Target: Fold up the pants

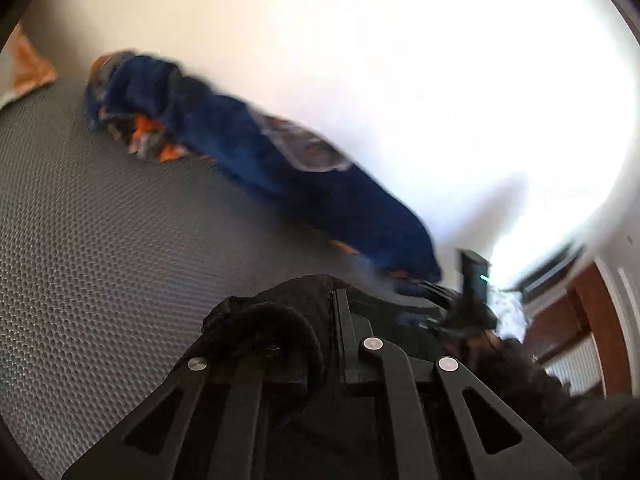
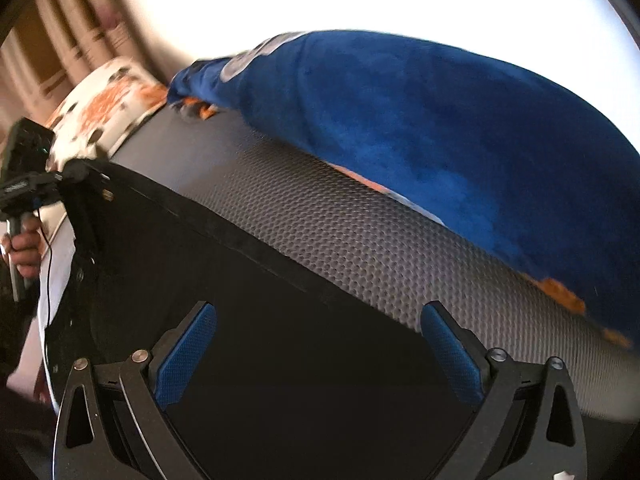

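The black pants [image 2: 248,280] lie spread flat on a grey honeycomb-textured surface [image 2: 380,248]. My right gripper [image 2: 320,320] hovers over them, open, its blue pads [image 2: 188,356] wide apart with nothing between them. At the far left a hand [image 2: 24,248] holds my left gripper [image 2: 28,184], and a corner of the pants rises up to it. In the left wrist view, black pants fabric [image 1: 272,320] is bunched over the fingers of my left gripper [image 1: 340,304], which is shut on it. The right gripper [image 1: 474,280] shows at the right, blurred.
A blue plush blanket with orange print [image 2: 440,140] lies along the far side of the surface, also in the left wrist view [image 1: 280,168]. A white and orange pillow [image 2: 108,108] sits at the far left end. A white wall [image 1: 360,60] is behind.
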Action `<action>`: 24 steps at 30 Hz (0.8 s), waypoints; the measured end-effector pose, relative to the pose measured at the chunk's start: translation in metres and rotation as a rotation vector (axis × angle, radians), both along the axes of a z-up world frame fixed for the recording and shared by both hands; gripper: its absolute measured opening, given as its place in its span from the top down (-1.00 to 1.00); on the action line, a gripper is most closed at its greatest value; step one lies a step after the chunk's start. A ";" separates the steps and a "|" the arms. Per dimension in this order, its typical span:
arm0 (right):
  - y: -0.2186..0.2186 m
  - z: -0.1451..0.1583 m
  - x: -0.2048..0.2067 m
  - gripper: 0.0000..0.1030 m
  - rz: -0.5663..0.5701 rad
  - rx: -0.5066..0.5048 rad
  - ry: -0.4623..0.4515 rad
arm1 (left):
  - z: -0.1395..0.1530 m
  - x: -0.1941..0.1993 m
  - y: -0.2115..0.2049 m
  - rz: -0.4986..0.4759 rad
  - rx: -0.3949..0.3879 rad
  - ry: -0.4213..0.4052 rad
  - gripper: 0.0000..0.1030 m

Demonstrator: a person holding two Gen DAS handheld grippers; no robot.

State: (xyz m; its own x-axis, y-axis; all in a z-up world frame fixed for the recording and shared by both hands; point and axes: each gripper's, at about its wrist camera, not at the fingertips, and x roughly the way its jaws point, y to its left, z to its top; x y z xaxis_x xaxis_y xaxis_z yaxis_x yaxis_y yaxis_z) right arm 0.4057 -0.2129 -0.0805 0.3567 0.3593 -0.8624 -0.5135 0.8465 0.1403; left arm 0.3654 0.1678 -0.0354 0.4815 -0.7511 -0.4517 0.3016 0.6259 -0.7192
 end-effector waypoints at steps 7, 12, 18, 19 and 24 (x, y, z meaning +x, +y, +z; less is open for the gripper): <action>0.015 -0.011 0.024 -0.87 0.208 -0.068 0.111 | 0.023 -0.034 -0.003 -0.055 -0.037 -0.074 0.82; 0.016 -0.019 0.028 -0.55 0.333 -0.108 0.192 | 0.022 -0.051 0.028 -0.036 -0.035 -0.072 0.82; 0.006 -0.027 0.025 0.07 0.403 -0.159 0.240 | 0.019 -0.047 0.023 -0.023 -0.019 -0.055 0.82; 0.004 -0.029 0.023 0.23 0.404 -0.165 0.244 | 0.018 -0.048 0.022 -0.022 -0.019 -0.053 0.82; -0.018 -0.033 0.016 0.49 0.350 -0.184 0.238 | 0.017 -0.048 0.021 -0.010 -0.010 -0.039 0.81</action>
State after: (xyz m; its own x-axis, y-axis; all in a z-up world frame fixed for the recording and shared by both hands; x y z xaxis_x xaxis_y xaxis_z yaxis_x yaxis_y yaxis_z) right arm 0.4213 -0.2310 -0.1136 0.0251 0.2558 -0.9664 -0.7447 0.6497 0.1526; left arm 0.3175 0.1886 -0.0183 0.4910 -0.7604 -0.4252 0.3362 0.6156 -0.7128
